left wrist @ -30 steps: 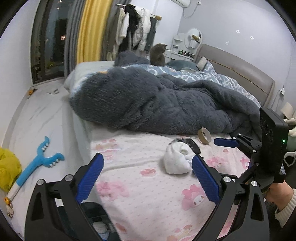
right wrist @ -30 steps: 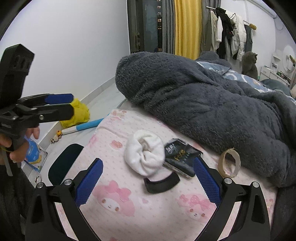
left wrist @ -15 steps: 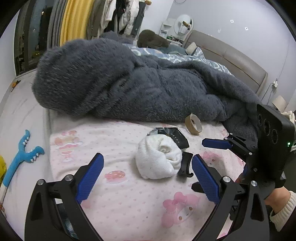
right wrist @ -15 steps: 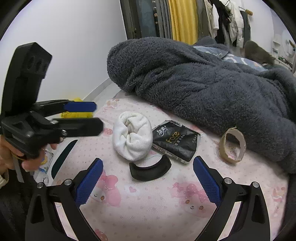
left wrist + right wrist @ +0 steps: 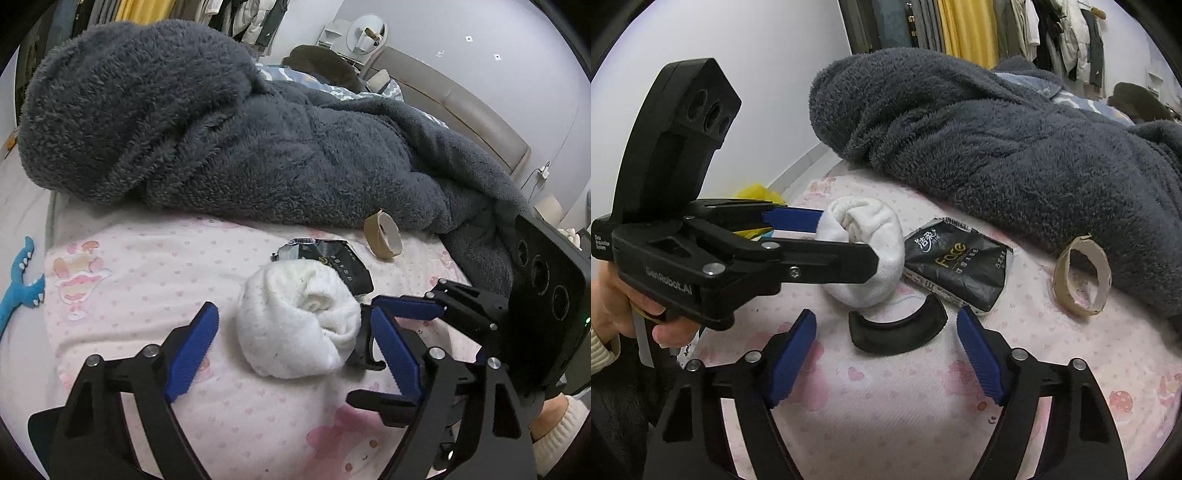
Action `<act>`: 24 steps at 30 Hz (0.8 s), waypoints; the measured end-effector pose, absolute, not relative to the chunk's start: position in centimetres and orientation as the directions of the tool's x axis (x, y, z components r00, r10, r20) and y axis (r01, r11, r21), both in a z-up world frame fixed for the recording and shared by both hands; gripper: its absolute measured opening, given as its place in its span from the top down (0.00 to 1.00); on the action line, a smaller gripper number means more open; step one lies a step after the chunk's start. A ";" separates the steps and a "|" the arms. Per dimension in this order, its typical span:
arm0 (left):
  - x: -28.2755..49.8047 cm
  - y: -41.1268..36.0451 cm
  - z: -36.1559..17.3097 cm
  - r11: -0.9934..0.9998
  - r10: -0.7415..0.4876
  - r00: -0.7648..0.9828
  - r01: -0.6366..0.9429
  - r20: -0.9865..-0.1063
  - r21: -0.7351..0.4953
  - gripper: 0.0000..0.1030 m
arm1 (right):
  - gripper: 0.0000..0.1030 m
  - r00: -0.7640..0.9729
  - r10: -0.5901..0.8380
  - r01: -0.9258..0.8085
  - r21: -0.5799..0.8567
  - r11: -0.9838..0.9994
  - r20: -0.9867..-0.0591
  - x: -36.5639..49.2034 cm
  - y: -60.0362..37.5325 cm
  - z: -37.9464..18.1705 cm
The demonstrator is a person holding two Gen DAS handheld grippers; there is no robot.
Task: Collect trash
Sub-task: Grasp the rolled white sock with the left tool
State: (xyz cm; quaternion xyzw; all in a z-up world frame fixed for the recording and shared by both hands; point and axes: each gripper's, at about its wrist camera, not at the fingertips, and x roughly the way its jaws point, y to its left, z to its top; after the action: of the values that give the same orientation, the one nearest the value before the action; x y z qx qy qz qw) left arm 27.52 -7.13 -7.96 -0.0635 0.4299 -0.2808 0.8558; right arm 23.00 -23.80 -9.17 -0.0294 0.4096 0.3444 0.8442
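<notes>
On the pink printed bed sheet (image 5: 140, 280) lie a rolled white sock (image 5: 299, 321), a black tissue packet (image 5: 332, 262), a black curved plastic piece (image 5: 897, 330) and an empty cardboard tape ring (image 5: 382, 236). My left gripper (image 5: 295, 343) is open, its blue fingers on either side of the sock; it also shows in the right wrist view (image 5: 846, 236). My right gripper (image 5: 886, 350) is open around the black curved piece, just above the sheet. The sock (image 5: 868, 251), packet (image 5: 956, 269) and ring (image 5: 1082, 277) show in the right wrist view.
A thick dark grey fleece blanket (image 5: 221, 140) is heaped behind the items. A blue toy (image 5: 18, 291) lies on the floor at left. A yellow bag (image 5: 753, 195) is on the floor beyond the bed edge. A headboard (image 5: 461, 114) is at far right.
Both grippers have moved forward and down toward the items. The left gripper now straddles the sock, and the right now brackets the black curved piece. Both stayed open.
</notes>
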 end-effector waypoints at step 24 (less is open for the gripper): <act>26.9 -4.2 -5.6 0.832 -0.545 0.502 0.421 -0.672 -0.360 0.54 | 0.53 0.454 0.527 -0.588 0.203 0.783 -0.719 23.7 -23.2 -8.8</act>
State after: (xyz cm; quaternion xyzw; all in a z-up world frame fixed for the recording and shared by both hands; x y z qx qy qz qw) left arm 26.88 -4.20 -5.58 -0.0748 0.4134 -0.2797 0.8633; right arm 23.69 -23.22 -8.80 -0.0377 0.4076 0.3273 0.8517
